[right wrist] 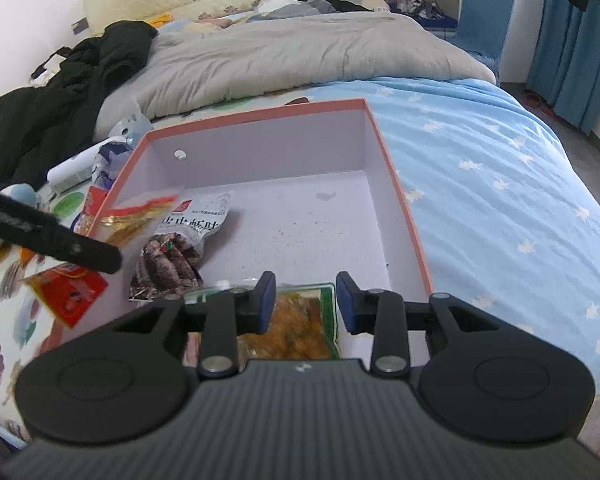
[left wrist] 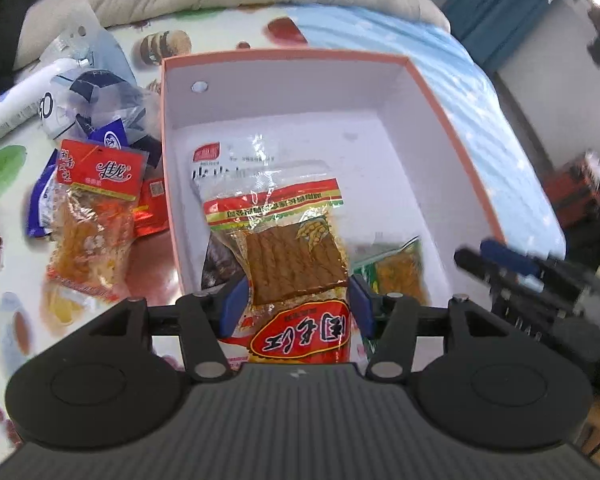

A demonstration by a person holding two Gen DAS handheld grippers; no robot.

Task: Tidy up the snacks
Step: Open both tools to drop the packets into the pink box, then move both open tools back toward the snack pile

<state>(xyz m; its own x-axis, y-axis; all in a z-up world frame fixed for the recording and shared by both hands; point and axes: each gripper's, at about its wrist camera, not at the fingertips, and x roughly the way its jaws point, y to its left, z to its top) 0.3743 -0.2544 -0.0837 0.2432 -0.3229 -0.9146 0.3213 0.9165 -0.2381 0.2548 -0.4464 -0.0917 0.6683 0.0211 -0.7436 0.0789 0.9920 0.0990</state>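
- Looking along your left gripper [left wrist: 298, 300], you pinch a red-labelled snack pack [left wrist: 296, 256] over the box [left wrist: 452, 120]; more snacks [left wrist: 96, 220] wait outside it.
- From your right gripper [right wrist: 306, 304], jaws spread, a green-edged pack [right wrist: 300, 320] lies below in the box, beside a dark snack pack [right wrist: 172, 260].

Each black hand-held gripper [left wrist: 298, 300] has blue pads [right wrist: 269, 300] and silver screws.
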